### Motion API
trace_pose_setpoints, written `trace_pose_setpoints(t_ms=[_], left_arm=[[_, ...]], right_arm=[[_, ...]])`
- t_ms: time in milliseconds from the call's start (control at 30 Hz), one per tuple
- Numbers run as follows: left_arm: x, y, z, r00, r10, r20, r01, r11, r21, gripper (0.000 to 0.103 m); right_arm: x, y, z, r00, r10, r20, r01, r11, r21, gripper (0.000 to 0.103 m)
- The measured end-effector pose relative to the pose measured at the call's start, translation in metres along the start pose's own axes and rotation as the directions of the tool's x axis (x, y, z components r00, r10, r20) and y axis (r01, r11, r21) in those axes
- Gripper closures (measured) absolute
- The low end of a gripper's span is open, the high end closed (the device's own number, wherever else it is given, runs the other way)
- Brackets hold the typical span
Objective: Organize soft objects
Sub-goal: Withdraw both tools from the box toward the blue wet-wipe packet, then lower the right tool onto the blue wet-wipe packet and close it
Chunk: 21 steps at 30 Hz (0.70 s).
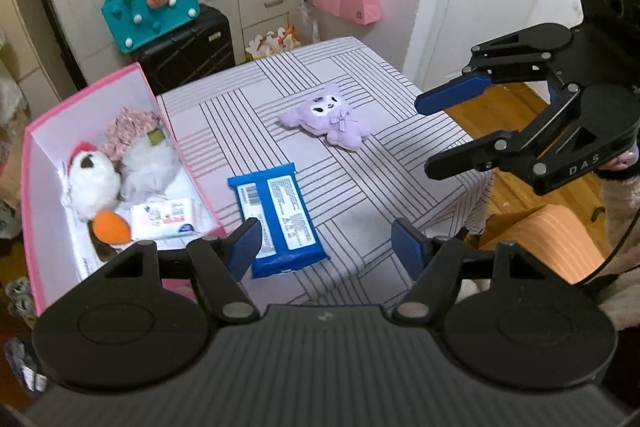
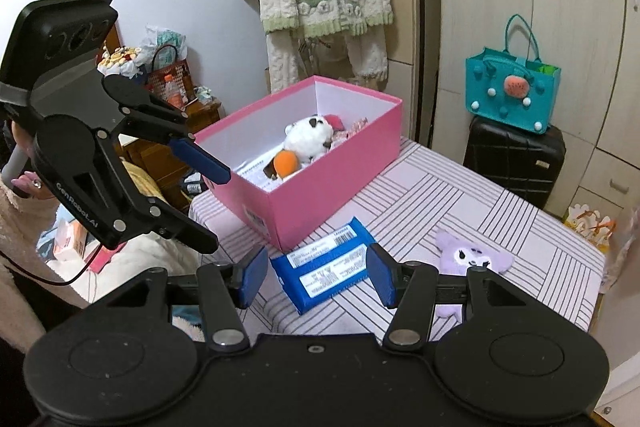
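Currently hovering above the table (image 1: 400,155), both grippers parted and empty. Left gripper (image 1: 326,247) spread wide over the near edge, one blue pad (image 1: 244,247) just above the near end of the blue wipes pack (image 1: 276,217), nothing pinched. Right gripper (image 1: 440,131) likewise released, poised off the right edge, clear of everything.

From the right wrist view, same blue wipes pack (image 2: 326,265) lying flat between that gripper's fingers (image 2: 256,277) in the picture, untouched.

Pink box (image 1: 170,125) standing open at the left edge of the table, holding a white plush (image 1: 90,183), an orange ball (image 1: 112,227), a grey fluffy toy (image 1: 150,163), a floral fabric piece (image 1: 128,127) and a small white tissue packet (image 1: 164,221).

Purple plush (image 1: 328,117) lying alone toward the middle of the table, well apart from the box, beyond the wipes pack.

Teal bag (image 1: 150,11) perched on a black suitcase (image 1: 188,53) past the far edge.
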<state>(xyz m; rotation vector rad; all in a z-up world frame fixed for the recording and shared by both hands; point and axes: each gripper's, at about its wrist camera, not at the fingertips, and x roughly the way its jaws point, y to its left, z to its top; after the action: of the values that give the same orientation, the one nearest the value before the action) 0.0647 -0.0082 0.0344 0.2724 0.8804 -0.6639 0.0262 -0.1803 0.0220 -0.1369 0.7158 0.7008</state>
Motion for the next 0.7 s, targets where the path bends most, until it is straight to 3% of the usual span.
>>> trace_pose_setpoints(t_ms=[200, 400, 700], left_arm=[[0.019, 0.003, -0.003, 1.000, -0.021, -0.012, 0.021, 0.998, -0.058, 0.032], [0.041, 0.004, -0.017, 1.000, 0.015, -0.010, -0.016, 0.995, -0.102, 0.034], [0.069, 0.013, -0.045, 1.000, 0.024, -0.001, -0.023, 0.966, -0.259, 0.036]], right_arm=[[0.018, -0.015, -0.006, 0.999, 0.027, -0.025, -0.027, 1.000, -0.011, 0.043], [0.043, -0.030, -0.013, 0.999, 0.047, -0.026, -0.047, 0.999, -0.022, 0.043], [0.087, -0.036, -0.017, 0.999, 0.048, -0.003, -0.048, 0.990, -0.130, 0.043]])
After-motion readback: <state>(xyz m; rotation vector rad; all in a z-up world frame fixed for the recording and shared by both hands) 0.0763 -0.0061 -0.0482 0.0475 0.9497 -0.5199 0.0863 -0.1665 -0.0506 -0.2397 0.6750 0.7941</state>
